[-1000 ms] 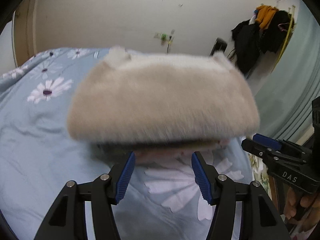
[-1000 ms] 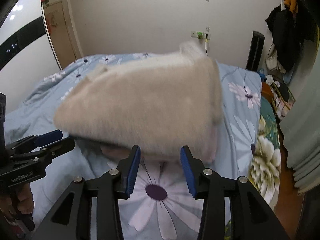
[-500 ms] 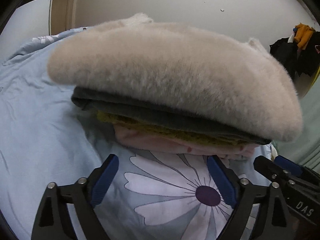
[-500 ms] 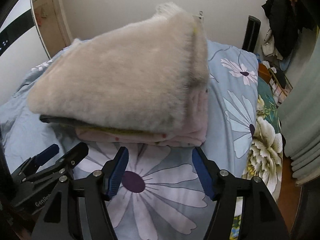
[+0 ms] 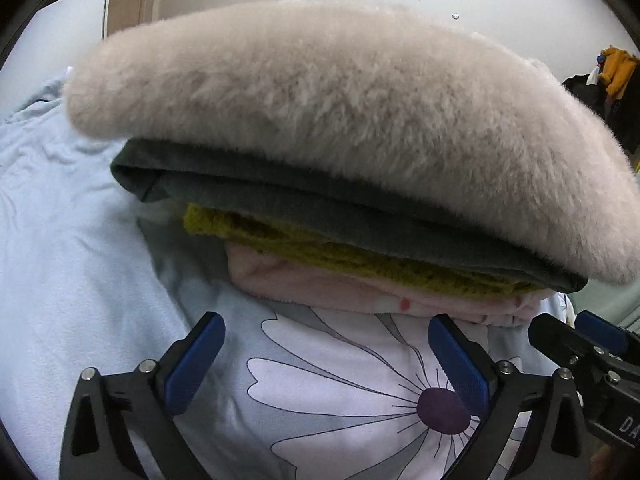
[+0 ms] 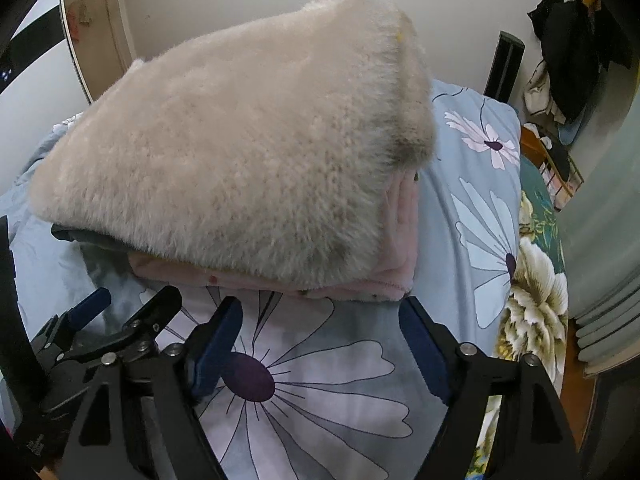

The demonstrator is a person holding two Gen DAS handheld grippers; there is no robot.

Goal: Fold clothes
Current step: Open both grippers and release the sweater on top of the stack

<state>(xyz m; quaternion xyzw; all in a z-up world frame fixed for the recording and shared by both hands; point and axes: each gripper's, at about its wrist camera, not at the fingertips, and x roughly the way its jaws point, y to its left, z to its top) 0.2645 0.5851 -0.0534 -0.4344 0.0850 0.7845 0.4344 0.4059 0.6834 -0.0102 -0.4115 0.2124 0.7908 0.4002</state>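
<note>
Stack of folded clothes (image 5: 360, 216), cream fleece (image 6: 240, 152) topmost, now rests on the bed (image 6: 472, 184), both claws, left (image 5: 326, 356) and right (image 6: 320, 340), released and drawn back, suggesting folding is largely done.

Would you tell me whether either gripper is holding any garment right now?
Neither: left gripper and right gripper are open, short of the folded stack.

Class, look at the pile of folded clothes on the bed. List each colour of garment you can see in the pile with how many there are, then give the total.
Cream fluffy garment: 1
Dark grey-green garment: 1
Mustard knitted garment: 1
Pale pink garment: 1
Total: 4 folded garments, stacked in that order from top to bottom on the flowered bedspread.
</note>
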